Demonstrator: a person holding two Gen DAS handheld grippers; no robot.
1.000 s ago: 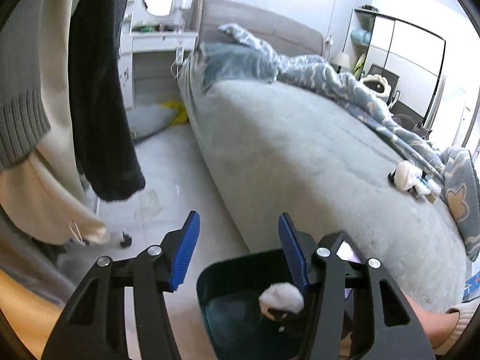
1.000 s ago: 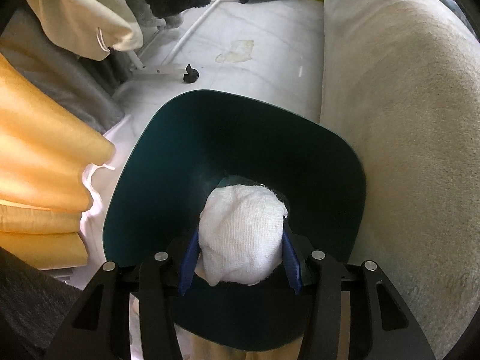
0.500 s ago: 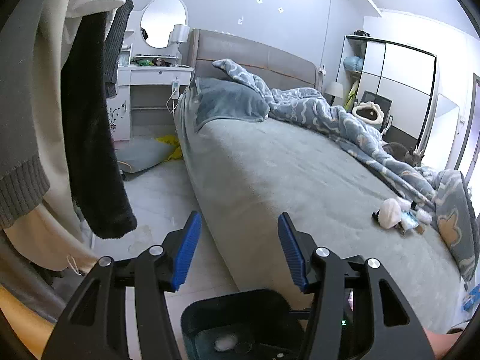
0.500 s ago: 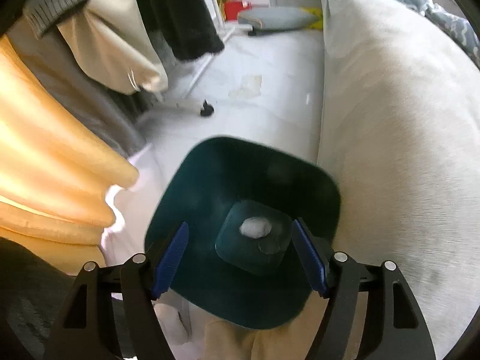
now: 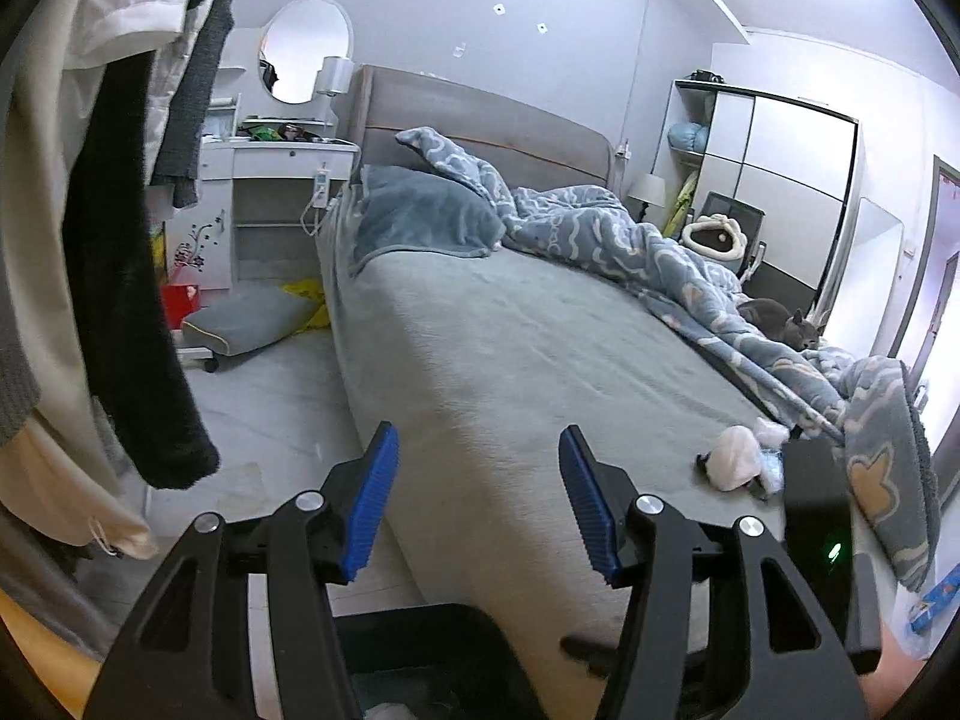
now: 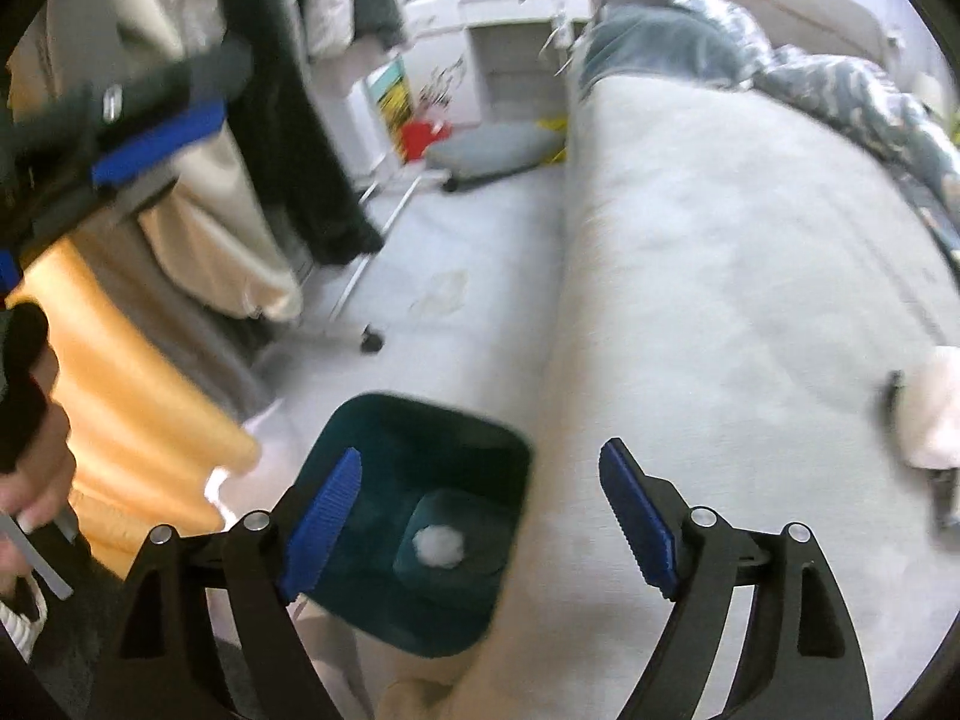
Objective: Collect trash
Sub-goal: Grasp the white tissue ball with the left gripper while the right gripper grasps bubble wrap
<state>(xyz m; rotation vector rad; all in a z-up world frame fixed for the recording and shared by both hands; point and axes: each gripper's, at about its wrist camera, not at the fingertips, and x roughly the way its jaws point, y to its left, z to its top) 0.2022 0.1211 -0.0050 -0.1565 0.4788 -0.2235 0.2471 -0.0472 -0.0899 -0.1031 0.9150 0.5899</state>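
Status: collection partly complete, by the look of it. One white wad [image 6: 439, 545] lies on the floor of the dark green bin [image 6: 384, 420], lower centre of the right wrist view; the bin stands on the room floor against the side of the bed [image 6: 750, 276]. The right gripper [image 6: 480, 519] sits above the bin; jaws opening, nothing between them. The left gripper [image 5: 477, 501], lower centre of its own view, points along the bed; jaws opening slightly, nothing between them. Remaining: a small heap of white wads and scraps [image 5: 741, 465] on the bedcover, right of centre in the left wrist view, beside the rumpled blue quilt [image 5: 660, 252]; neither gripper touches it.
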